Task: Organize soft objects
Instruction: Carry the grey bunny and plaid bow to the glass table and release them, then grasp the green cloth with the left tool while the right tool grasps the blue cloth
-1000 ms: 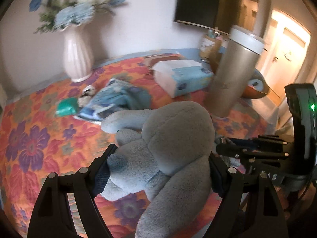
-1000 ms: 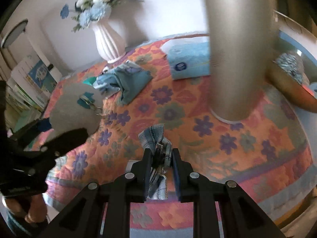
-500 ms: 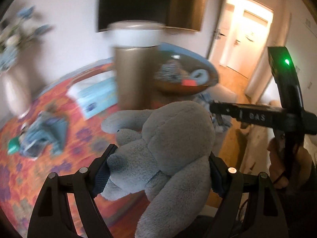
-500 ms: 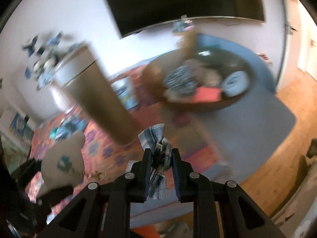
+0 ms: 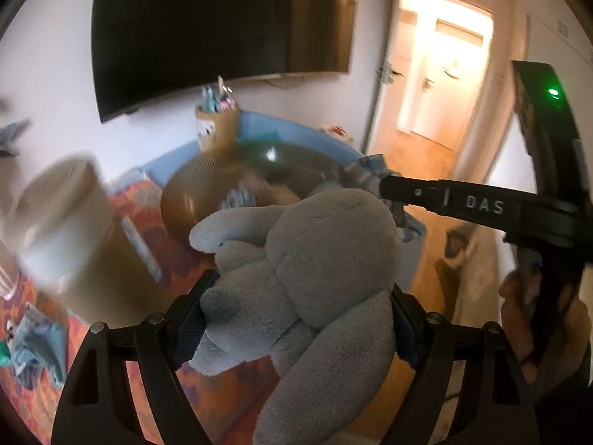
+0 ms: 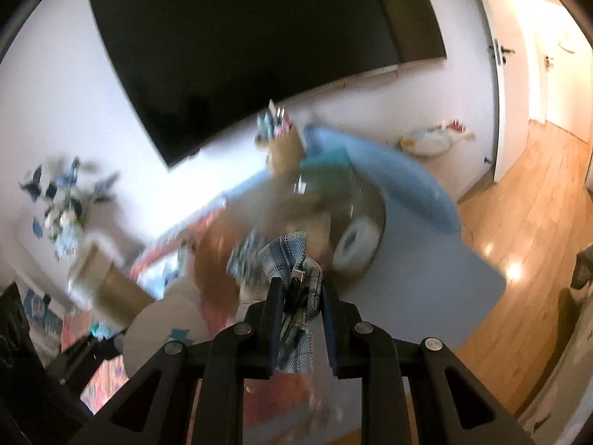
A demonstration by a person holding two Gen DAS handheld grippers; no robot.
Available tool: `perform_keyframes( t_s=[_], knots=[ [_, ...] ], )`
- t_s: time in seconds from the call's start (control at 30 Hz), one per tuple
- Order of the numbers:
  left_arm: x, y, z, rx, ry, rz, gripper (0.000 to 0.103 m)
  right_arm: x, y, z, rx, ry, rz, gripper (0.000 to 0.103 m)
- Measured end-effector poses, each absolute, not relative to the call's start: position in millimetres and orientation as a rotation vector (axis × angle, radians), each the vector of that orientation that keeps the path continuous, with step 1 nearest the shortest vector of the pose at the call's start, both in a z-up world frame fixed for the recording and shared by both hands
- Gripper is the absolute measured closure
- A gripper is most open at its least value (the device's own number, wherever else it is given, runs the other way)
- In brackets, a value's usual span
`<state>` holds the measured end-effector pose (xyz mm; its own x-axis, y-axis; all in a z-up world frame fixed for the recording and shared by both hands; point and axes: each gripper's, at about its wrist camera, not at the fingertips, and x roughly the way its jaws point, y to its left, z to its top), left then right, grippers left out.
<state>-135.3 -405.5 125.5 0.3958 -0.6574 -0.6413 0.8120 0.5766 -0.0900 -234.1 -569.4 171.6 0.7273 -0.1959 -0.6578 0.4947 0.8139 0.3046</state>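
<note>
Grey plush (image 5: 315,278) fills lower centre, clamped by our left gripper (image 5: 296,319); our right gripper (image 6: 299,296) pinches plaid pouch (image 6: 292,256)

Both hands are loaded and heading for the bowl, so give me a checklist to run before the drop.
1. Left gripper grips the plush: ok, fingers press both its sides.
2. Right gripper grips the plaid cloth: ok, pinched tight.
3. Bowl in view ahead: ok, though blurred.
4. Room left in the bowl: cannot tell; some items already lie in it and the plush hides part of it.
5. Grippers clear of each other: ok, the right one crosses the left view at the right, apart from the plush.
6. Plush over the bowl: cannot tell from these views.
</note>
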Motion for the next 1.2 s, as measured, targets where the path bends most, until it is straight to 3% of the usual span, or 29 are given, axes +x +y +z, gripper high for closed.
perform_keyframes(
  t_s=[0.37,0.43,0.5,0.57,0.63,0.97,1.2],
  knots=[
    [-77,-488,113,0.198,0.699,-0.660,0.021,-144,-668,150,0.641,0.677,-0.367,0.084],
    [-67,-493,115,0.199,0.671,-0.606,0.015,-133,-678,143,0.639,0.691,-0.373,0.082],
    [-60,-498,116,0.225,0.651,-0.574,0.013,-124,-687,138,0.643,0.715,-0.369,0.076],
    [-57,-498,114,0.245,0.652,-0.547,0.013,-125,-694,135,0.653,0.728,-0.379,0.056],
    [-58,-496,113,0.245,0.659,-0.561,0.013,-133,-697,135,0.656,0.708,-0.388,0.047],
    [-105,-466,124,0.178,0.644,-0.771,0.013,-189,-668,143,0.668,0.682,-0.354,0.047],
    [-143,-398,141,0.100,0.680,-0.965,0.013,-240,-609,163,0.538,0.631,-0.305,0.045]
  ],
)
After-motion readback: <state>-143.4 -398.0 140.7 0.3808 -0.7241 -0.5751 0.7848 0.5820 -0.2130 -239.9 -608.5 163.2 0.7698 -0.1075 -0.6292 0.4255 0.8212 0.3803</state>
